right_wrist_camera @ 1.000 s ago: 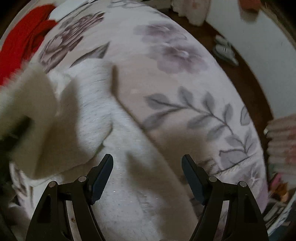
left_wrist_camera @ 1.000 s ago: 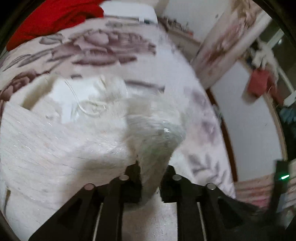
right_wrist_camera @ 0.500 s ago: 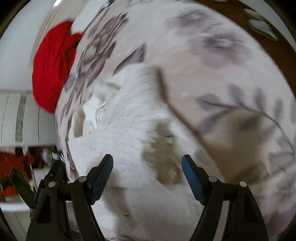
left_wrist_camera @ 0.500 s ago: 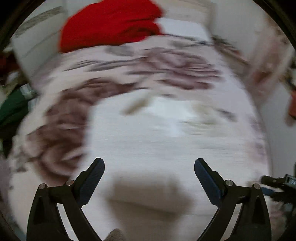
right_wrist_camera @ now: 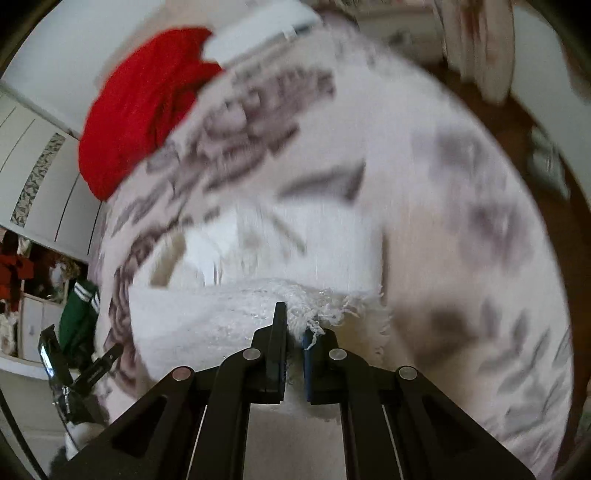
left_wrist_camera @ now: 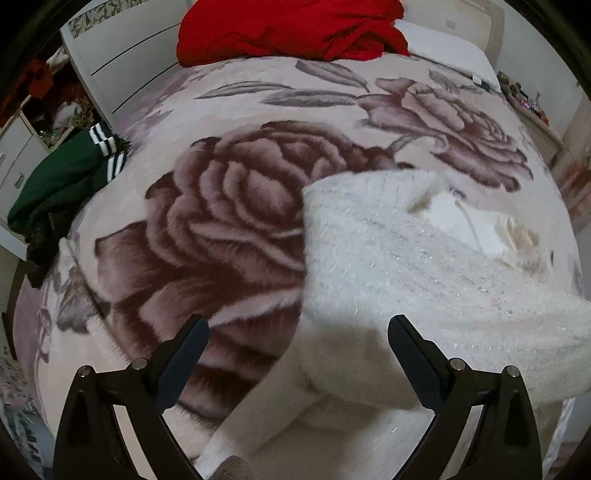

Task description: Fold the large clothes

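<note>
While the white sweater point(left_wrist_camera: 388, 266) lay spread on the bed point(left_wrist_camera: 229, 206), the left gripper point(left_wrist_camera: 297, 354) hovered over its near edge with its fingers point(left_wrist_camera: 184, 354) spread wide and nothing pinched between them; a folded part of the fuzzy knit sat below the gap, not touched by either pad. The right gripper point(right_wrist_camera: 293, 332) had its fingers point(right_wrist_camera: 279, 332) drawn narrow, having just been closing, and a tuft of the sweater's point(right_wrist_camera: 258, 314) fringed edge was clamped between them. The right view was blurred, so finer detail of the fabric beyond the grip could not be made out.

The sweater covered the right part of the bed in the left view, beside a large brown rose printed on the blanket point(left_wrist_camera: 443, 122). Its near corner was doubled over itself, just under the left gripper's right finger. At the far end of the bed lay a red garment point(left_wrist_camera: 288, 26), well apart from the sweater, next to a white pillow point(left_wrist_camera: 450, 51). A green garment point(left_wrist_camera: 59, 181) with 2 groups of white stripes hung at the bed's left edge. White cupboards point(left_wrist_camera: 122, 62) stood beyond it.
</note>
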`<state>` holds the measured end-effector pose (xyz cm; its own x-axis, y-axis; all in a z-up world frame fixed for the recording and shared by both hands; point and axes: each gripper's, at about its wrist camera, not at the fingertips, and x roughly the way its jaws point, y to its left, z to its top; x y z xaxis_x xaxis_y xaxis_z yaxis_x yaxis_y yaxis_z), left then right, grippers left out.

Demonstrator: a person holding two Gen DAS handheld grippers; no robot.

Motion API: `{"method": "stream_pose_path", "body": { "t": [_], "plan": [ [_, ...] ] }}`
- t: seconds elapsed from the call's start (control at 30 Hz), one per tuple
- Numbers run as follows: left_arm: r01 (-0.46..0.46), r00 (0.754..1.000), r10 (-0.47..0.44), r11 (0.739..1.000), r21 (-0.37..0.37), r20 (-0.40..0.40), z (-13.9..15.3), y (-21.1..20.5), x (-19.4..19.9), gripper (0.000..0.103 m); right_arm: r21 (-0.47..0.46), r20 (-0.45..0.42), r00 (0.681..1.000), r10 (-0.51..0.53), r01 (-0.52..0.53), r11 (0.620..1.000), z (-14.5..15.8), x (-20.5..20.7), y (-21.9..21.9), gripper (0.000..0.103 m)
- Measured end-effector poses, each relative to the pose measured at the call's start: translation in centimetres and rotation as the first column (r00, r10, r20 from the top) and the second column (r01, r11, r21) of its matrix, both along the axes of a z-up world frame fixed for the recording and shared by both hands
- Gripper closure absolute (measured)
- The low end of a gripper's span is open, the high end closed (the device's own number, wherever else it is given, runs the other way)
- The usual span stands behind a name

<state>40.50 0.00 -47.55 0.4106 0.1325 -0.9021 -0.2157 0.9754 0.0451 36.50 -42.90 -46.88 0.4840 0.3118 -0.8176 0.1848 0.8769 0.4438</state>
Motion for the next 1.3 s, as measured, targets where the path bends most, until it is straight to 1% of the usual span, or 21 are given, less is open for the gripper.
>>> {"method": "stream_pose_path", "body": {
  "t": [0.07,0.13,0.2,0.23,0.3,0.33,0.4,0.5,0.57,0.6,0.63,0.67,0.7,0.77,0.83,0.87,0.9,1.03,1.13,1.27,1.3],
  "plan": [
    [0.007,1.0,-0.007,1.0,-0.004,0.004,0.2,-0.2,0.8,0.004,-0.036,-0.007,0.999,0.037,-0.037,0.999,-0.5,0.8,0.4,0.096],
    [0.027,1.0,-0.027,1.0,0.005,-0.008,0.1,-0.8,1.8,0.004,-0.178,-0.157,0.98,0.123,-0.15,0.973,-4.2,1.7,1.8,0.095],
    [0.06,0.998,-0.059,0.998,0.011,-0.038,-0.1,-1.7,3.0,0.004,-0.102,-0.314,0.942,0.116,-0.154,0.983,-7.6,2.1,1.0,0.094],
    [0.087,0.995,-0.087,0.996,0.003,-0.05,-0.1,-2.3,3.7,0.004,-0.064,-0.334,0.939,0.08,-0.107,0.992,-8.1,1.9,0.2,0.084],
    [0.133,0.989,-0.134,0.991,-0.022,-0.062,0.0,-3.5,5.3,0.004,-0.049,-0.308,0.951,-0.011,-0.004,0.999,-6.9,1.8,-1.3,0.064],
    [0.164,0.984,-0.167,0.985,-0.052,-0.067,0.1,-4.3,6.6,0.004,-0.041,-0.292,0.956,-0.032,0.021,0.999,-6.3,2.0,-1.7,0.061],
    [0.196,0.973,-0.207,0.974,-0.112,-0.102,-0.6,-5.5,8.9,0.004,0.013,-0.224,0.972,-0.07,0.075,0.997,-3.8,3.2,-1.9,0.061],
    [0.24,0.934,-0.283,0.949,-0.202,-0.218,-4.0,-8.2,13.3,0.004,0.109,-0.201,0.98,0.004,0.019,0.994,-3.0,6.5,-0.1,0.061],
    [0.288,0.901,-0.335,0.937,-0.198,-0.276,-6.6,-10.0,15.3,0.004,0.142,-0.223,0.972,0.074,-0.043,0.989,-4.2,9.8,2.4,0.061],
    [0.314,0.888,-0.348,0.936,-0.156,-0.301,-7.6,-10.8,15.8,0.005,0.144,-0.235,0.967,0.098,-0.065,0.987,-4.9,11.0,3.2,0.061],
    [0.366,0.867,-0.373,0.927,-0.085,-0.33,-9.0,-11.8,16.2,0.011,0.131,-0.251,0.959,0.133,-0.103,0.986,-6.0,12.5,4.5,0.061],
    [0.4,0.852,-0.398,0.914,-0.068,-0.339,-9.9,-12.3,16.2,0.043,0.118,-0.264,0.953,0.151,-0.124,0.985,-6.8,13.2,5.8,0.061],
    [0.42,0.842,-0.422,0.904,-0.081,-0.335,-10.4,-12.6,16.1,0.063,0.106,-0.289,0.941,0.178,-0.154,0.982,-8.1,14.4,6.9,0.061],
    [0.444,0.849,-0.445,0.893,-0.071,-0.285,-10.4,-13.0,15.3,0.084,0.088,-0.342,0.914,0.22,-0.201,0.976,-10.4,15.9,8.5,0.061],
    [0.47,0.848,-0.467,0.881,-0.053,-0.251,-10.0,-13.1,14.6,0.091,0.076,-0.386,0.892,0.235,-0.223,0.972,-12.2,16.7,9.4,0.063],
    [0.461,0.855,-0.463,0.885,-0.066,-0.233,-9.8,-12.8,14.5,0.094,0.075,-0.377,0.898,0.229,-0.217,0.973,-12.6,16.6,9.5,0.073],
    [0.452,0.862,-0.459,0.888,-0.083,-0.218,-9.5,-12.4,14.4,0.094,0.067,-0.356,0.906,0.227,-0.218,0.974,-12.5,16.5,9.8,0.102],
    [0.441,0.879,-0.451,0.892,-0.098,-0.155,-8.3,-11.5,14.4,0.095,0.019,-0.265,0.946,0.186,-0.188,0.982,-10.0,16.5,9.9,0.103],
    [0.441,0.884,-0.449,0.893,-0.084,-0.132,-7.7,-11.3,15.3,0.096,-0.001,-0.147,0.98,0.132,-0.133,0.991,-5.6,18.1,9.0,0.103],
    [0.393,0.905,-0.403,0.914,-0.097,-0.136,-8.2,-10.6,18.6,0.096,0.223,-0.233,0.952,0.199,-0.147,0.964,-5.3,21.4,8.5,0.103],
    [0.382,0.909,-0.394,0.918,-0.104,-0.136,-8.1,-10.3,19.1,0.096,0.227,-0.261,0.94,0.218,-0.16,0.961,-5.5,21.5,8.8,0.103]
  ]
}}
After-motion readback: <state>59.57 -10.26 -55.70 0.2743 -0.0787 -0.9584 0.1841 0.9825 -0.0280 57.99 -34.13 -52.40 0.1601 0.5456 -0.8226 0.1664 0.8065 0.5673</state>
